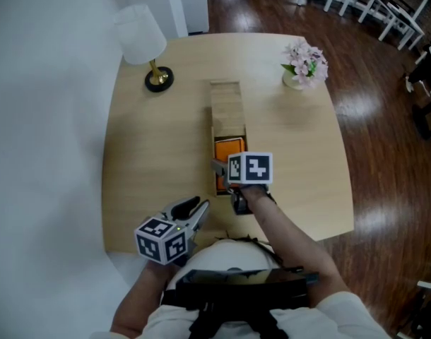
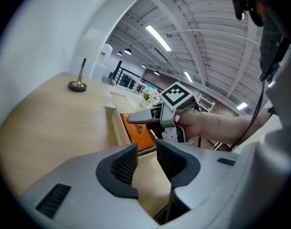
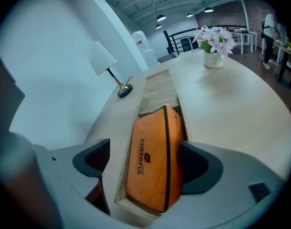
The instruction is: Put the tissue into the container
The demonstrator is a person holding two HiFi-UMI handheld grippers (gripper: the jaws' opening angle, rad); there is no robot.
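Observation:
An orange tissue pack [image 1: 228, 150] lies tilted in the near end of a long wooden container [image 1: 226, 101] in the middle of the table. My right gripper [image 1: 228, 167] hangs just over it, open wide. In the right gripper view the pack [image 3: 152, 156] sits between the jaws [image 3: 145, 159]; the left pad stands clear of it outside the container's wall [image 3: 131, 128], and the right pad is close beside it. My left gripper [image 1: 194, 207] rests near the table's front edge, its jaws [image 2: 146, 160] a small gap apart with nothing between them.
A white lamp [image 1: 141, 37] stands at the table's back left and a pot of pink flowers [image 1: 305, 66] at the back right. The table [image 1: 300, 154] is light wood with rounded edges. White chairs [image 1: 385, 9] stand on the dark floor beyond.

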